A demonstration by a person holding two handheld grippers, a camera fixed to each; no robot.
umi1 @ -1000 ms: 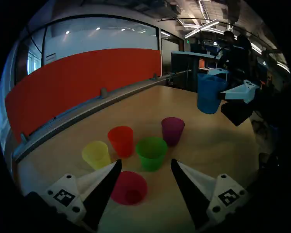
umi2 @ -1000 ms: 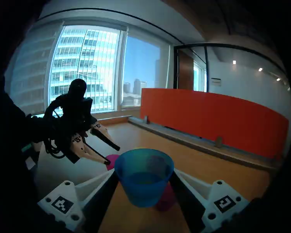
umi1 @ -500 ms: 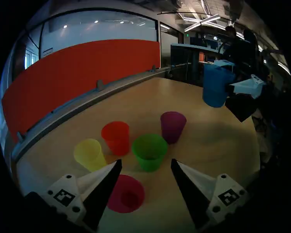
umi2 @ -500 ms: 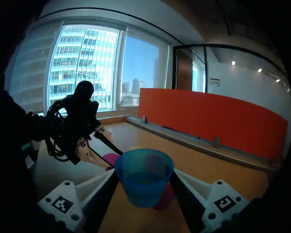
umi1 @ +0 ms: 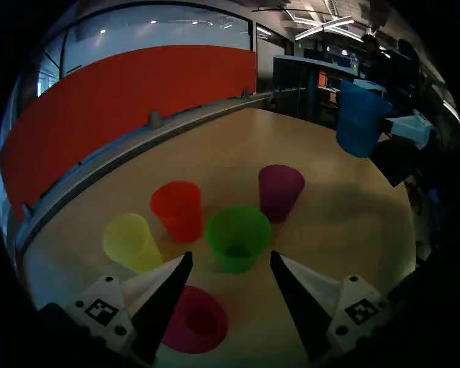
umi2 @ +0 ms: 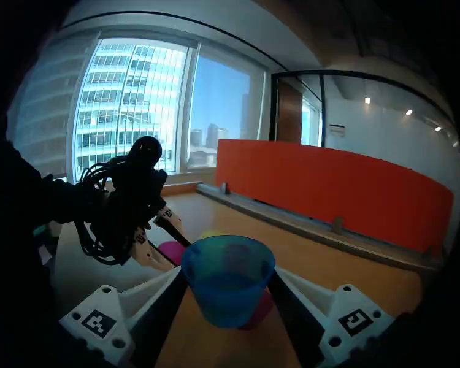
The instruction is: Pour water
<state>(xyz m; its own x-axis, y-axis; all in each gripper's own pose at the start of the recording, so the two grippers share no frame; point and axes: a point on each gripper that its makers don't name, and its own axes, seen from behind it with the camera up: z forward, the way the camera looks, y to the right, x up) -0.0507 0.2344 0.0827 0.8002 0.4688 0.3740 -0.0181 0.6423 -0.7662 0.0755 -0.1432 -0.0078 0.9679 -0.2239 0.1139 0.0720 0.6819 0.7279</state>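
In the left gripper view, my left gripper [umi1: 230, 257] is open above the table with nothing between its fingers. Below it stand a magenta cup [umi1: 193, 319], a yellow cup [umi1: 129, 242], a red cup [umi1: 178, 208], a green cup [umi1: 238, 236] and a purple cup [umi1: 280, 190]. At the far right a blue cup [umi1: 359, 119] hangs in the air, held by my right gripper [umi1: 408, 129]. In the right gripper view, my right gripper [umi2: 228, 276] is shut on the blue cup [umi2: 228, 282], upright with water inside. The left gripper [umi2: 159, 236] is seen beyond it, over the magenta cup [umi2: 172, 250].
The wooden table [umi1: 328, 221] runs to a metal rail and an orange partition [umi1: 126, 92] along its far side. Large windows [umi2: 132, 104] stand behind the left gripper. A person's dark sleeve [umi2: 40, 202] holds that gripper. Desks and dark shapes lie beyond the table's end [umi1: 310, 67].
My left gripper has drifted over the cups, so they sit a bit lower and left in its view. The blue cup has shifted right there. In the right view the left gripper has come nearer.
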